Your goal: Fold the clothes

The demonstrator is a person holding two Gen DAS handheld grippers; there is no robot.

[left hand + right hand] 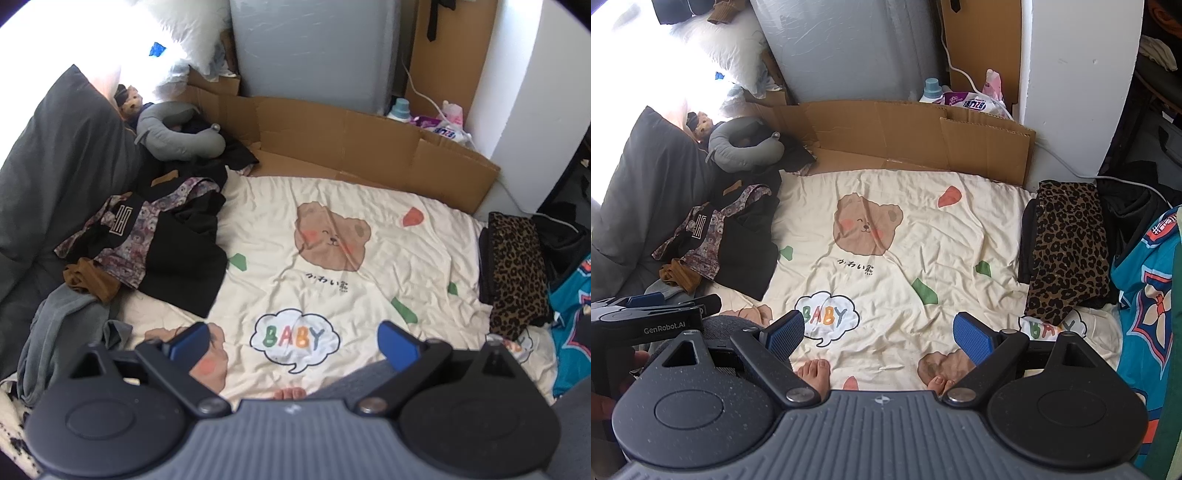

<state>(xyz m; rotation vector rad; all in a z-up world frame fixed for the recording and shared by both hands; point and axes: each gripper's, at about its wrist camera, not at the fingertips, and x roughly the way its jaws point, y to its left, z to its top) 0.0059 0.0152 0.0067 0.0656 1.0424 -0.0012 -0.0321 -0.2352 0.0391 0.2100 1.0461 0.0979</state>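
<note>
A heap of unfolded clothes lies at the left of the bed: a black garment [184,254], a floral one [122,236], a brown piece [90,282] and a grey one [62,325]. The heap also shows in the right wrist view [738,243]. A folded leopard-print garment [517,273] lies at the right on a dark folded piece; it shows in the right wrist view too [1067,247]. My left gripper [293,341] is open and empty above the cream bear-print sheet [369,295]. My right gripper [879,334] is open and empty above the same sheet [923,229]. The left gripper's side shows at the left of the right wrist view [646,317].
A dark grey pillow [59,162] and a grey neck pillow [177,136] lie at the far left. Flattened cardboard [351,136] lines the far edge of the bed. A teal printed cloth [1148,295] lies at the right. Bare toes [814,373] rest on the sheet near me.
</note>
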